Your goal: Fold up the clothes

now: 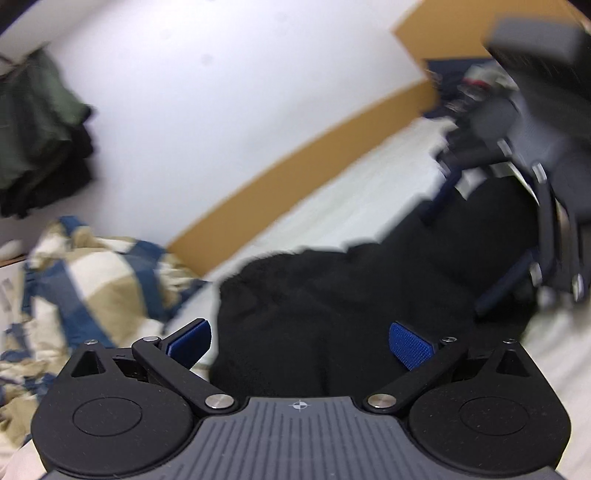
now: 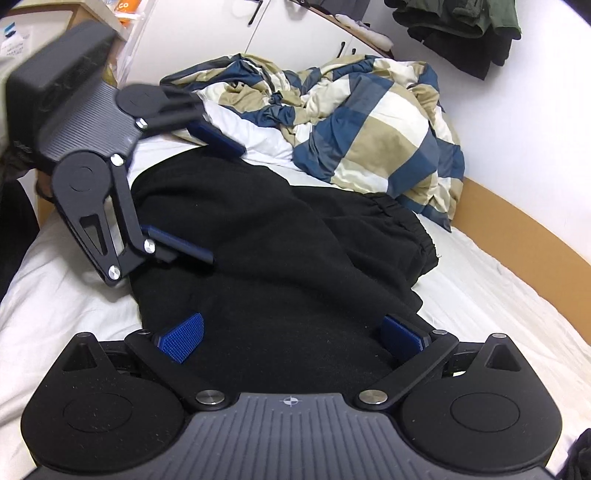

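Note:
A black garment (image 2: 280,236), seemingly sweatpants with an elastic waistband (image 2: 402,221), lies crumpled on the white bed sheet (image 2: 498,295). My right gripper (image 2: 291,338) is open, its blue pads straddling the near edge of the cloth with nothing pinched. My left gripper (image 2: 225,203) hovers open over the garment's far left side. In the left wrist view, which is blurred, the left gripper (image 1: 299,343) stands open over the black garment (image 1: 332,291), and the right gripper (image 1: 469,243) is open at the right over the same cloth.
A rumpled blue, beige and white checked duvet (image 2: 369,122) is heaped beyond the garment. A wooden bed frame (image 2: 524,218) runs along the white wall on the right. Dark clothes (image 2: 461,29) hang on the wall. White wardrobe doors (image 2: 221,26) stand behind the bed.

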Available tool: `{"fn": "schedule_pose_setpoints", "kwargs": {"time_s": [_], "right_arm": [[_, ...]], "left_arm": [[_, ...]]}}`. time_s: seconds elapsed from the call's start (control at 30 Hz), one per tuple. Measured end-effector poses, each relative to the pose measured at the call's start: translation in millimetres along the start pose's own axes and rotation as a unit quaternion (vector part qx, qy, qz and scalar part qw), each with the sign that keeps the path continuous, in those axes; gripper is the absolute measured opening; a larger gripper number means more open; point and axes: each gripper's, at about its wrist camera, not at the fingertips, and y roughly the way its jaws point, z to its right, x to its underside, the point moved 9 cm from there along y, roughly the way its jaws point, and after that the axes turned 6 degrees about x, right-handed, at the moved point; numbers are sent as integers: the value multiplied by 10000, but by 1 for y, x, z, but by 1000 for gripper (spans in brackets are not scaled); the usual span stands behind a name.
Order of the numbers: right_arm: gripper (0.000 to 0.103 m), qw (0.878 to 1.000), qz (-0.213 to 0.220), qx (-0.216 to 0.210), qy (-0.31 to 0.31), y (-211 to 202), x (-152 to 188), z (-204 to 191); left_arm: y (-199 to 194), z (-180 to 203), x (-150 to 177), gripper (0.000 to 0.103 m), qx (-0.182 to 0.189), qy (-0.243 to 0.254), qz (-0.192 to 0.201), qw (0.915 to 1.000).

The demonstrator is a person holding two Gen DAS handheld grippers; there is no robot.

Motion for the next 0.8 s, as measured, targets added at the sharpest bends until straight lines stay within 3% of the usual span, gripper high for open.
{"fn": "schedule_pose_setpoints", "kwargs": {"time_s": [0.1, 0.2, 0.3, 0.43, 0.57, 0.63, 0.8], "right_arm": [[103, 10000, -27, -49, 80, 0, 2, 2], [103, 9996, -74, -160, 239, -4, 0, 5], [103, 9994, -78, -164, 300, -5, -1, 7], [103, 9989, -159, -152, 405, -2, -1, 10], [103, 9944, -395, -451, 869, -1, 4, 24], [103, 9913, -484, -534, 1101, -2, 8, 31], [103, 9920, -517, -256, 1124, -12, 10, 31]], "left_arm": [[-3, 0, -9, 103, 134, 145, 18, 9998], [18, 6, 16, 103, 307, 208, -622, 9974], [23, 0, 31, 103, 391, -337, -420, 9978], [22, 2, 28, 103, 248, -190, -405, 9987], [27, -6, 31, 103, 431, -552, -539, 9961], [25, -3, 30, 103, 392, -490, -513, 9967], [23, 1, 28, 103, 296, -328, -441, 9980]]}}
